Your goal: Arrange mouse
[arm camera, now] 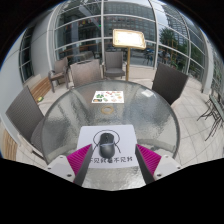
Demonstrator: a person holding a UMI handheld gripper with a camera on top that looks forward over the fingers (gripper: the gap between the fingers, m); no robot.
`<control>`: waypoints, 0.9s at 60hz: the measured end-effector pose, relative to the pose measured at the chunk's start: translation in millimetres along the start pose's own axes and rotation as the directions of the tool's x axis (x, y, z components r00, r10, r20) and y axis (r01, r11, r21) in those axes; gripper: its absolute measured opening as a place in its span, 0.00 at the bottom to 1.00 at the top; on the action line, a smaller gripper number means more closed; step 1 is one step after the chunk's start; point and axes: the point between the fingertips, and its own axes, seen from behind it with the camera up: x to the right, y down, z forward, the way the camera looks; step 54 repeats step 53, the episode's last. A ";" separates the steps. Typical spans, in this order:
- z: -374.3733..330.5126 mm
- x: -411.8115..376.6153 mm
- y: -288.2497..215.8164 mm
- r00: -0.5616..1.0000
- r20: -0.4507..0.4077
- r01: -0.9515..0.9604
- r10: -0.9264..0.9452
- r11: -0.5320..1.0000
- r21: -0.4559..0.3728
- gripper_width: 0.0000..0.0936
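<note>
- Mouse (108,139) sits on a white sheet (108,150) with printed characters along its near edge, directly ahead of the fingers and centred on the gap between them; it rests on its own weight, with nothing pressing it.
- Gripper (110,158) is lined up square to the mouse, which suggests an approach aimed at closing on its two sides.
- Fingers (80,157) stand well apart, magenta pads facing inward, one to each side of the sheet's near edge. The spread looks wider than the mouse body, probably so it can slip between them without being nudged.
- No contact is visible: the mouse lies just beyond the fingertips, not yet between them.
- White sheet lies on a round glass table (150,115); it probably marks the spot where the mouse belongs or starts from, though which one I cannot tell.
- Card (107,96) with green markings lies farther off, well beyond the mouse, near the middle of the table, clear of the approach path.
- Chairs (113,64) ring the far side of the table, and glass walls stand behind them.
- Judging by the layout, the grasp is not yet made; the next step calls for moving forward, then closing gently, since the smooth curved shell could squirt out under an off-centre squeeze.
</note>
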 end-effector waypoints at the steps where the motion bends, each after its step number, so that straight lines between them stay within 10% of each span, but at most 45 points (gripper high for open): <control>1: -7.4 0.9 0.3 1.000 0.000 -0.001 0.001 1.000 0.006 0.92; 54: -155.0 14.6 20.4 0.999 0.046 0.013 -0.020 0.990 0.137 0.92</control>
